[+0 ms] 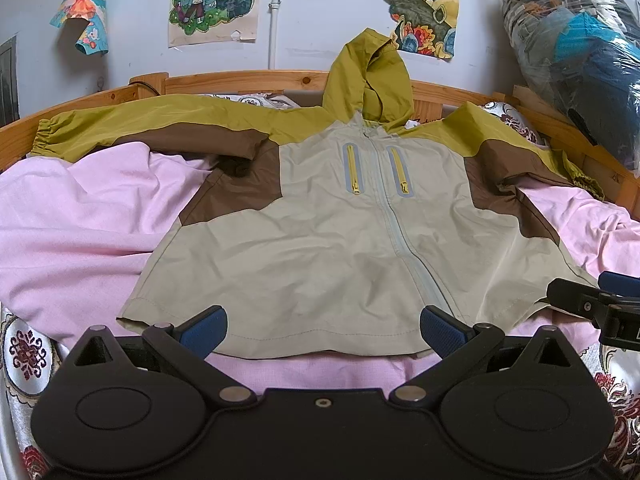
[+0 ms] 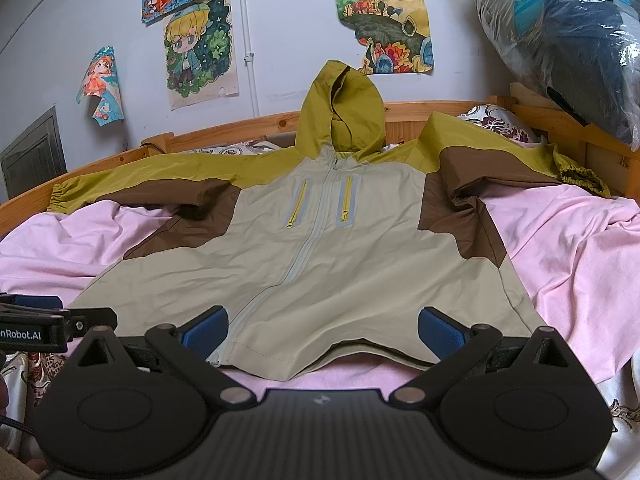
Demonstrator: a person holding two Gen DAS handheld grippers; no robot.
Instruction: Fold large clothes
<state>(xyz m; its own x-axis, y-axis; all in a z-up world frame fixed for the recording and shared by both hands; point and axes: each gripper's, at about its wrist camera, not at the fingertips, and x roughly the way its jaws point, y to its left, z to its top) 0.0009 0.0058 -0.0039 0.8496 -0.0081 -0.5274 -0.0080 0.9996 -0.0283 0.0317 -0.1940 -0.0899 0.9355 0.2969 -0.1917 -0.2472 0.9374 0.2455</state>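
Observation:
A hooded jacket (image 1: 320, 232), beige with brown and olive panels, lies face up and spread flat on a pink sheet (image 1: 80, 220), sleeves out to both sides, hood leaning on the headboard. It also shows in the right wrist view (image 2: 340, 264). My left gripper (image 1: 324, 330) is open, hovering at the hem left of the zipper. My right gripper (image 2: 323, 332) is open at the hem right of the zipper. Each gripper's side shows at the edge of the other's view, the right gripper (image 1: 592, 304) and the left gripper (image 2: 48, 324).
A wooden bed frame (image 1: 248, 80) runs behind the jacket. A plastic-wrapped bundle (image 1: 580, 48) stands at the back right. Drawings hang on the wall (image 1: 312, 8). A patterned cover (image 1: 28, 352) shows at the bed's near edges.

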